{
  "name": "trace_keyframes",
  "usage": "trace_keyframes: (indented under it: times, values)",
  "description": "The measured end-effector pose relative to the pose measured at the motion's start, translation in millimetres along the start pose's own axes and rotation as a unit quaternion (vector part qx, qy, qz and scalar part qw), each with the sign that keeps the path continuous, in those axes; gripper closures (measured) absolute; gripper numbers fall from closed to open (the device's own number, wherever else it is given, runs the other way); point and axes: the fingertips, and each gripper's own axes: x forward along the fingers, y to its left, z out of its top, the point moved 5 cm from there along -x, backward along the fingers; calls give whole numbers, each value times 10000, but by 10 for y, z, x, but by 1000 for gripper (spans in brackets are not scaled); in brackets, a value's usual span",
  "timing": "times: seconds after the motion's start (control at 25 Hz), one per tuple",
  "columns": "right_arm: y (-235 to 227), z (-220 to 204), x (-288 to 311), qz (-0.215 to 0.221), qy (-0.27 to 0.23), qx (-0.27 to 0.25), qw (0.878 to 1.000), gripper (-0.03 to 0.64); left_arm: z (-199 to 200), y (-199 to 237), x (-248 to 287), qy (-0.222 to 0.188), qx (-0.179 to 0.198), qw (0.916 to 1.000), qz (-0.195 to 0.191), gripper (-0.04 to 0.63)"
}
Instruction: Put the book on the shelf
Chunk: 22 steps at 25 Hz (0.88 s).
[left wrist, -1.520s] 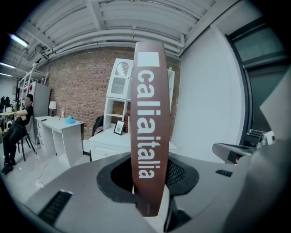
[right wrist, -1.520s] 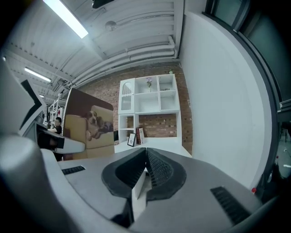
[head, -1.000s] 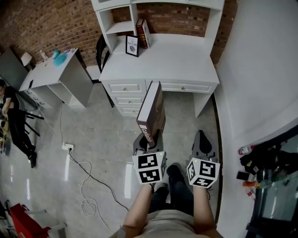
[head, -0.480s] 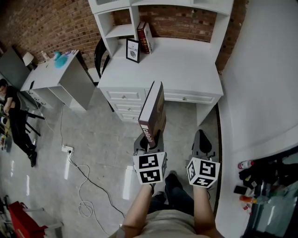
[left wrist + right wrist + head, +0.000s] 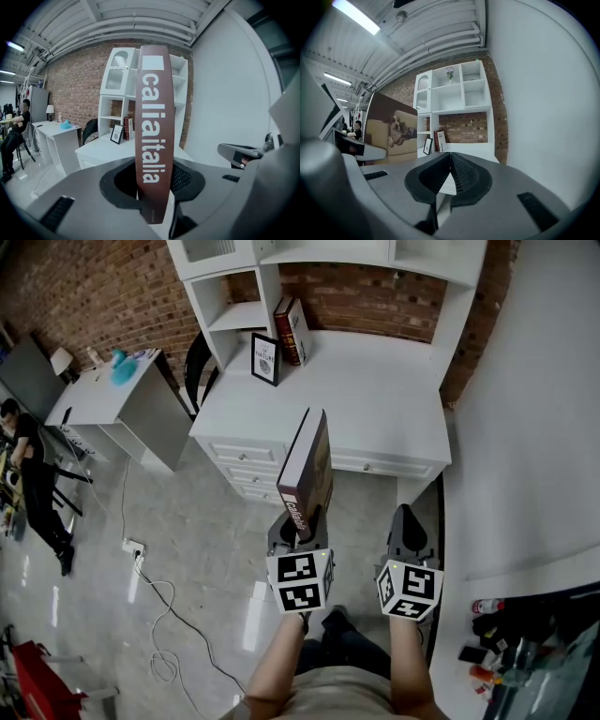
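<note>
Room: red-brick wall (image 5: 94, 287) behind a white wooden desk (image 5: 375, 390) with open white shelf unit (image 5: 239, 315).
Book: large brown hardback book (image 5: 307, 465) stood upright, short of the desk.
Left gripper (image 5: 297, 524): was clamped on its lower spine end.
Right gripper (image 5: 409, 532): jaws were together, empty.
Handling: stiff, probably top-heavy (glossy cover might slip); gripping nearer mid-spine would have steadied it.
</note>
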Motion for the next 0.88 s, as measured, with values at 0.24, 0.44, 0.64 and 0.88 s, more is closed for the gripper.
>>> trace_keyframes:
  times: [0.24, 0.44, 0.64, 0.88]
  values:
    - [-197, -5, 268, 48, 12, 48, 10000, 600, 99, -106, 275, -21, -7, 10000, 35, 446]
    - [-259, -25, 428, 104, 69, 109, 9999, 600, 131, -124, 434, 38, -8, 10000, 66, 446]
    - [-255, -31, 610, 101, 95, 103, 9999, 600, 175, -40, 602, 75, -6, 9999, 106, 446]
    - [-269, -13, 969, 47, 133, 141, 9998, 600, 265, 27, 950, 117, 12, 9999, -10, 446]
